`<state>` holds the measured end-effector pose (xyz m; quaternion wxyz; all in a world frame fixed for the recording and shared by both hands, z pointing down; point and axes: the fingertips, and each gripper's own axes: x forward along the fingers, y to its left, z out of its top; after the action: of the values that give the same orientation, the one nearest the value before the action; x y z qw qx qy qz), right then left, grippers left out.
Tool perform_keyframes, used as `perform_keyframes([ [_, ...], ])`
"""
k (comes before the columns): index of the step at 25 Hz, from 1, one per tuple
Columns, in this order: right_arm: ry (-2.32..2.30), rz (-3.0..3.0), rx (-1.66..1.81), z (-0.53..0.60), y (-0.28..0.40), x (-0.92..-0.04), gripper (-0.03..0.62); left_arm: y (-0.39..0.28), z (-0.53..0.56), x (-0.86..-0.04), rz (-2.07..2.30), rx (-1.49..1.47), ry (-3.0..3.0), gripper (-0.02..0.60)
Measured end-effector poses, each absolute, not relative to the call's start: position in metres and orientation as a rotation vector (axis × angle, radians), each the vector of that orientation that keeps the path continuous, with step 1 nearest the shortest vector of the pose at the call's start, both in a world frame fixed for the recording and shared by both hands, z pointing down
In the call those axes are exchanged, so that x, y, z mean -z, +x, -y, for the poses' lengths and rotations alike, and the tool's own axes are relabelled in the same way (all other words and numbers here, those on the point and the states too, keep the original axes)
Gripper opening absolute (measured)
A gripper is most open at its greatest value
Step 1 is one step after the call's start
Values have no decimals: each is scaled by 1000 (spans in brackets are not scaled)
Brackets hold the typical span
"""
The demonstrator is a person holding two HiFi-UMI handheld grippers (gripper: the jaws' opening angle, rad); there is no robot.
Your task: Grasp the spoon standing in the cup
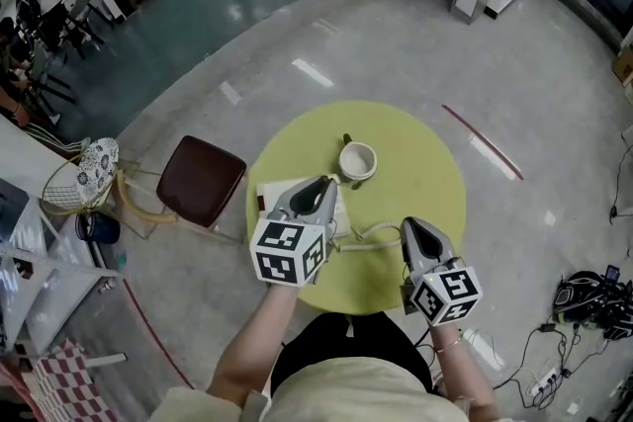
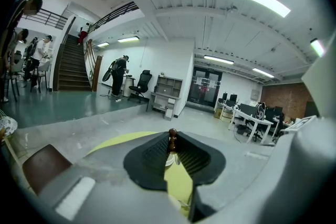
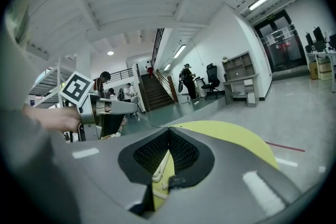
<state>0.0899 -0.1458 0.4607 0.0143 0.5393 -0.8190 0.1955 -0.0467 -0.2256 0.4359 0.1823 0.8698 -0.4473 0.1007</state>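
Note:
A white cup [image 1: 358, 160] stands near the middle of the round yellow-green table [image 1: 435, 173], with the spoon's dark handle [image 1: 346, 139] sticking up at its far rim. My left gripper [image 1: 328, 183] hovers just short of the cup on its near left side, not touching it. In the left gripper view the jaws [image 2: 171, 150] stand a narrow gap apart with nothing between them. The brown spoon handle [image 2: 171, 137] and a bit of the cup [image 2: 168, 160] show beyond them. My right gripper [image 1: 409, 224] is lower right over the table, shut and empty [image 3: 169, 134].
A white cable [image 1: 371, 235] lies on the table between the grippers, and a sheet of white paper [image 1: 269, 196] lies under the left one. A brown chair [image 1: 201, 178] and a wire basket [image 1: 71, 185] stand left of the table. Cables [image 1: 591, 296] lie on the floor at right.

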Motion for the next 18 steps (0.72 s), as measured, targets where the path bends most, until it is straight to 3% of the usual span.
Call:
perform_keyframes([
  [18,1694,2538,-556,121,71,-455,-2,-51,181,-447,1168,-263,2464,44],
])
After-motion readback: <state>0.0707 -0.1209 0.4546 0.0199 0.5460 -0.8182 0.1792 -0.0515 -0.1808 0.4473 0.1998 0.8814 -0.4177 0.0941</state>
